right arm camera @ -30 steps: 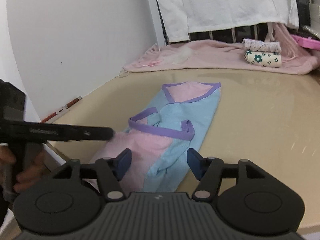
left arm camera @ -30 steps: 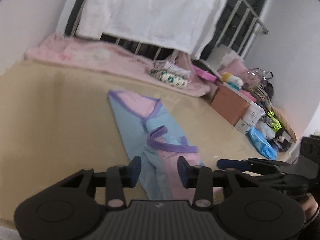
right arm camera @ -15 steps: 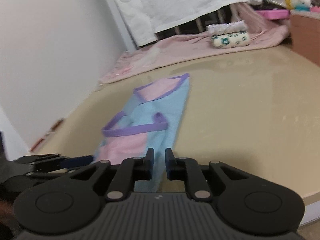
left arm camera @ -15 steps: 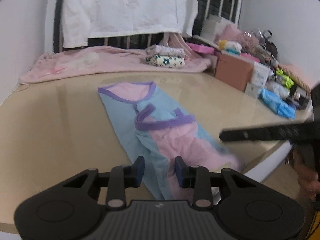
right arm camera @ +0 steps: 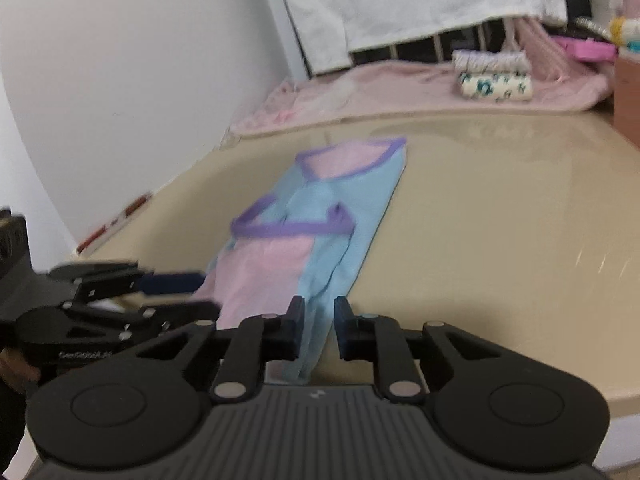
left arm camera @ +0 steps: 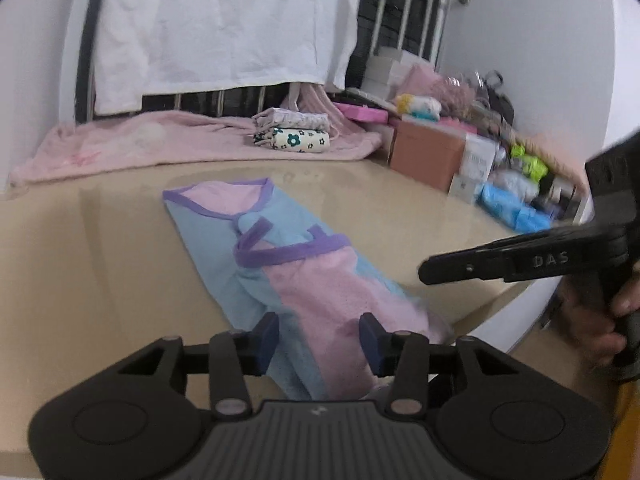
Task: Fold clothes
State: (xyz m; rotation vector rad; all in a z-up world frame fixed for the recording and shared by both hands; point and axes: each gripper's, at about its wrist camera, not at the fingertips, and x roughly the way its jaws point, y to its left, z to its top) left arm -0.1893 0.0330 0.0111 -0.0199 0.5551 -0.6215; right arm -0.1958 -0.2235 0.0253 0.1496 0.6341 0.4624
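Note:
A small blue and pink garment with purple trim [left arm camera: 280, 264] lies lengthwise on the beige table [left arm camera: 80, 264], folded into a narrow strip; it also shows in the right wrist view [right arm camera: 320, 220]. My left gripper [left arm camera: 319, 338] is open, its fingers on either side of the garment's near end. My right gripper [right arm camera: 319, 326] is open with a narrow gap, over the near blue edge. The right gripper also appears in the left wrist view [left arm camera: 520, 260], and the left gripper in the right wrist view [right arm camera: 160, 292].
A pink blanket [left arm camera: 160, 140] with two folded cloth bundles [left arm camera: 294, 134] lies at the table's far edge under a hanging white sheet [left arm camera: 224, 20]. Boxes and bags [left arm camera: 472, 152] are piled at the right. The table's front edge is close to the garment's near end.
My left gripper has opened wider over the garment's near end. My right gripper went from wide open to nearly shut, then opened slightly. Both views shifted.

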